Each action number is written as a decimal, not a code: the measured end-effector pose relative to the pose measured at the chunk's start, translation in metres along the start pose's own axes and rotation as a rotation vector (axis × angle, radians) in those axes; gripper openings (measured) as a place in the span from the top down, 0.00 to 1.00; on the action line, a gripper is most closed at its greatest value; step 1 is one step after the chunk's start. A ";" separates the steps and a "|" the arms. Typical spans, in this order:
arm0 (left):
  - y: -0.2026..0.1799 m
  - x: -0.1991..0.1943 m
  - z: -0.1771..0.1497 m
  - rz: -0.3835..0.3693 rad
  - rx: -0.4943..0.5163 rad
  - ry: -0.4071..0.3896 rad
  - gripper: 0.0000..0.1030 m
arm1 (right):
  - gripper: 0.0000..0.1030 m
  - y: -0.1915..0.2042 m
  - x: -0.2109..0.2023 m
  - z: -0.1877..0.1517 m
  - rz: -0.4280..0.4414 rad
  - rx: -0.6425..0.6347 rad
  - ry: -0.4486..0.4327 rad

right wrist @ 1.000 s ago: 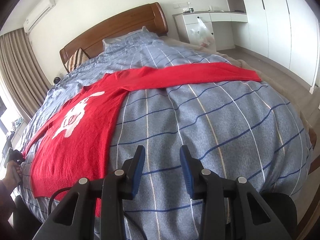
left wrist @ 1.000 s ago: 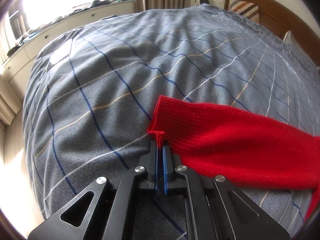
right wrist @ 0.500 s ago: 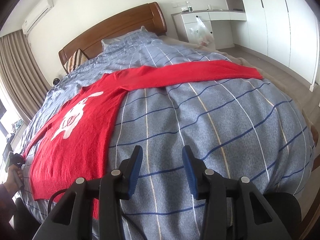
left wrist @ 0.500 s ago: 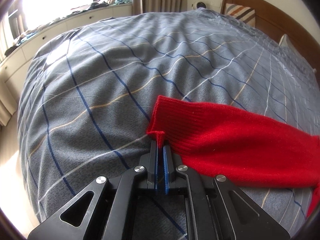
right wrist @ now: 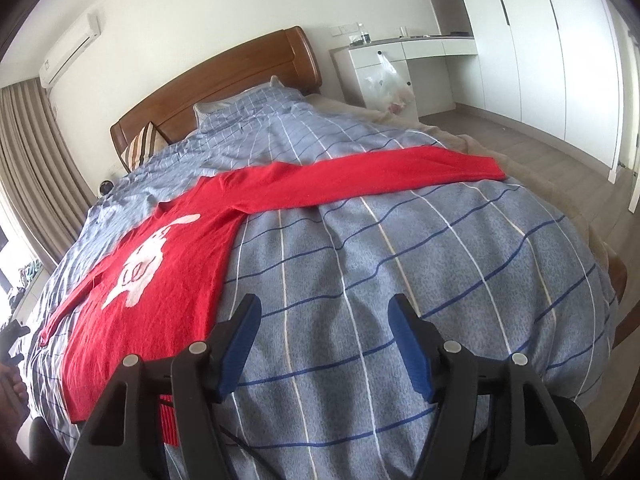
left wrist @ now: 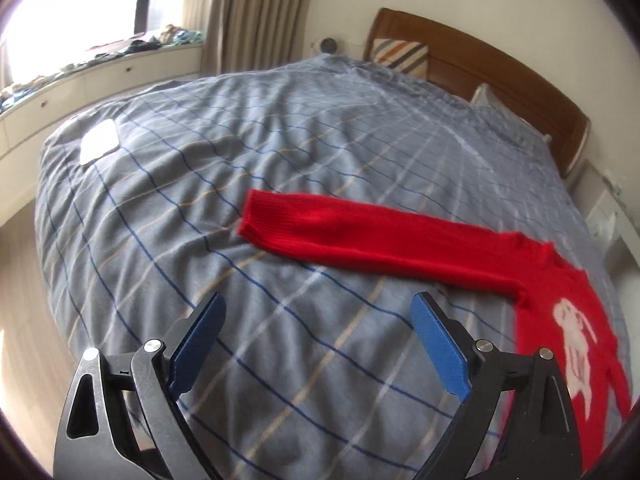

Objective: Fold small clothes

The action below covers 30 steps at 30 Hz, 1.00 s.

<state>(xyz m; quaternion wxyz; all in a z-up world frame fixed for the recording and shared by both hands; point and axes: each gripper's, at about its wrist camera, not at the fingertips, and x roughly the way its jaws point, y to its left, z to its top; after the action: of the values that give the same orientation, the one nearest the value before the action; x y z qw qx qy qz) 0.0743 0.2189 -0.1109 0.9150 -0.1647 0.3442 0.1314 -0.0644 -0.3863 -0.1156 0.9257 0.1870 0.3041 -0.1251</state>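
Note:
A small red sweater (right wrist: 188,248) with a white figure on its front lies flat on the bed, both sleeves spread out. In the left wrist view one sleeve (left wrist: 360,236) stretches left, its cuff lying free on the cover. My left gripper (left wrist: 320,344) is open and empty, above the cover a little short of that sleeve. In the right wrist view the other sleeve (right wrist: 380,176) reaches toward the bed's right side. My right gripper (right wrist: 324,340) is open and empty over bare cover, right of the sweater's body.
The bed has a grey-blue checked cover (right wrist: 400,260) and a wooden headboard (right wrist: 224,80). A striped pillow (left wrist: 400,56) leans at the head. A white flat object (left wrist: 99,147) lies on the cover's far left. A windowsill (left wrist: 100,68) holds clothes; cupboards (right wrist: 520,40) stand right.
My left gripper let go of the sleeve cuff, opened wide and pulled back and up. My right gripper opened wider and moved slightly.

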 end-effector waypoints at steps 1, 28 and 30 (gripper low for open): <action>-0.010 -0.002 -0.008 -0.036 0.035 0.016 0.07 | 0.36 0.004 0.003 0.004 0.005 -0.019 -0.003; -0.067 0.042 -0.083 -0.101 0.247 0.064 0.00 | 0.21 0.015 0.071 -0.016 -0.053 -0.137 0.111; -0.067 0.042 -0.083 -0.107 0.249 0.067 0.00 | 0.20 0.016 0.071 -0.016 -0.056 -0.144 0.110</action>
<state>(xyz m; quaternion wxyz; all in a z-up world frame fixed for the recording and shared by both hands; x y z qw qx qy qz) 0.0795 0.1307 -0.1836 0.9220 -0.0724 0.3788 0.0333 -0.0115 -0.3739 -0.1670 0.9148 0.1179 0.3677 -0.1182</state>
